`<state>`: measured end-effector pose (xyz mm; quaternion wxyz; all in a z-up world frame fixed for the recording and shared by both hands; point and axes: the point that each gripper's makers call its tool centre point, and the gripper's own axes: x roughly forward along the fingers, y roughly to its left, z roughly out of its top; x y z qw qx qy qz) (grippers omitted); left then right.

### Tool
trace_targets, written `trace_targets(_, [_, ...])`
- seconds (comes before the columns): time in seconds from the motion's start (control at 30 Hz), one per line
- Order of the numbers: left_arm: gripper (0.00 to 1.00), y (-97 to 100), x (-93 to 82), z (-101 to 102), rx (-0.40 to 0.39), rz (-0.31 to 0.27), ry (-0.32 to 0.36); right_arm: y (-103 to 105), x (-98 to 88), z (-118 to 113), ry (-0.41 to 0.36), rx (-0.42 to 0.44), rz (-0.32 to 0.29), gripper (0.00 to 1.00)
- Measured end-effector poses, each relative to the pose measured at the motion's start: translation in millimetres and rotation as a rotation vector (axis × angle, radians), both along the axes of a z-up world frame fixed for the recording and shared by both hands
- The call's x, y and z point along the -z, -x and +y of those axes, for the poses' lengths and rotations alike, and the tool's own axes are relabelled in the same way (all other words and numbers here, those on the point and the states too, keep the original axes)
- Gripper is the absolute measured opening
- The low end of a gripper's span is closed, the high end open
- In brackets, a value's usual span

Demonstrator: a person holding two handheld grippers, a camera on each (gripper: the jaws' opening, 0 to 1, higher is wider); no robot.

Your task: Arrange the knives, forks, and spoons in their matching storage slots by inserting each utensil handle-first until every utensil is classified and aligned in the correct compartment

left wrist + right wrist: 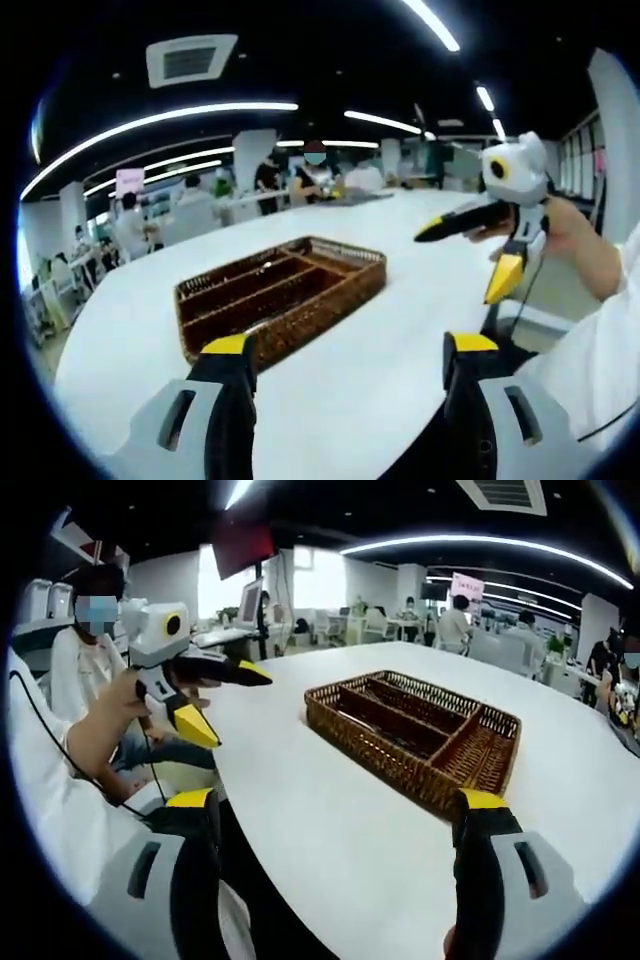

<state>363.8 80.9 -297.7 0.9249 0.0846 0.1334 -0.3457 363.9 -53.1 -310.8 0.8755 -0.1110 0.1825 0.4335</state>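
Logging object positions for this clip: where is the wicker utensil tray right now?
The wicker utensil tray sits on the white table, ahead of the left gripper in its view; in the right gripper view it lies ahead, right of centre.

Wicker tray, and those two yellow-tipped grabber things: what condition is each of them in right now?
Wicker tray: resting flat on the white table, compartments open; contents too dark to tell.
Left gripper: fingers spread open, holding nothing, raised above the table.
Right gripper: fingers spread open, holding nothing, short of the tray.
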Motion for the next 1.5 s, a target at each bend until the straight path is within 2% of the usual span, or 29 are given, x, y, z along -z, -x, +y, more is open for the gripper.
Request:
trace_targets(0.4, [0.76, 10.6, -4.6, 4.8, -0.007, -0.015, -0.002, 11.5, -2.3, -0.8, 0.012, 0.013, -0.005, 1.00])
trace_targets(0.63, [0.76, 14.6, -4.0, 8.2, -0.014, -0.006, -0.002, 18.3, -1.2, 1.8, 0.022, 0.012, 0.007, 1.00])
trace_targets(1.03, [0.76, 23.5, -5.7, 10.1, -0.028, 0.021, -0.016, 33.0, -9.9, 6.5, 0.023, 0.017, -0.005, 1.00])
trace_targets(1.5, [0.76, 32.1, -19.6, 9.9, -0.041, 0.012, -0.031, 37.9, -15.0, 2.9, 0.022, 0.022, 0.007, 0.98])
